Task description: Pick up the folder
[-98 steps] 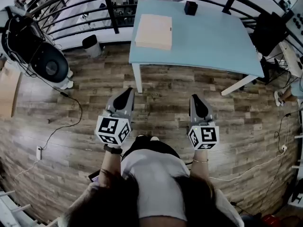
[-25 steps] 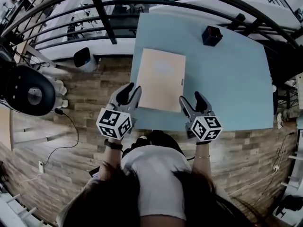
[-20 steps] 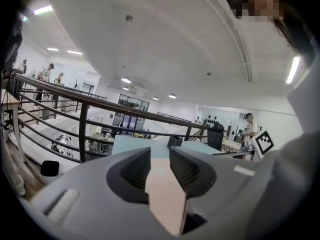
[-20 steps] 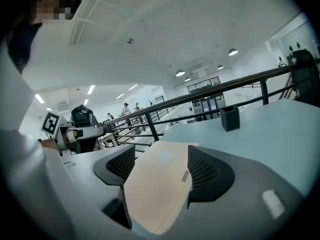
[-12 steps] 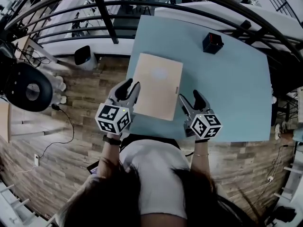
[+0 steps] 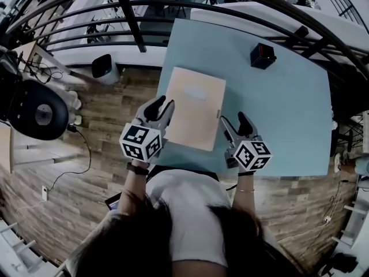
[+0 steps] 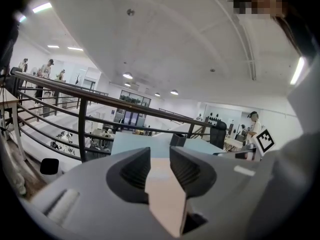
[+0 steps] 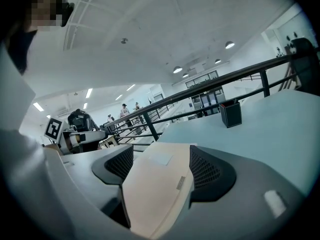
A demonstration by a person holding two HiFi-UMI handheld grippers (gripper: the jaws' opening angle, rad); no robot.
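A tan folder (image 6: 193, 114) lies flat on the light blue table (image 6: 277, 114), near its front left corner. My left gripper (image 6: 163, 104) is at the folder's left edge, with its jaws apart. In the left gripper view the folder (image 7: 165, 194) shows in the gap of the left gripper (image 7: 160, 154), and the pads do not press on it. My right gripper (image 6: 233, 119) is at the folder's right edge and its jaws are opening wide. In the right gripper view the folder (image 8: 155, 189) lies between and below the jaws of the right gripper (image 8: 161, 156), untouched.
A small black box (image 6: 262, 55) stands at the back of the table. A dark metal railing (image 6: 132, 16) runs behind the table. On the wooden floor to the left are a round black machine (image 6: 37, 111) and a small bin (image 6: 104, 68).
Both grippers have come forward to the folder's two side edges. The right gripper's jaws have spread a little wider. The folder has not moved.
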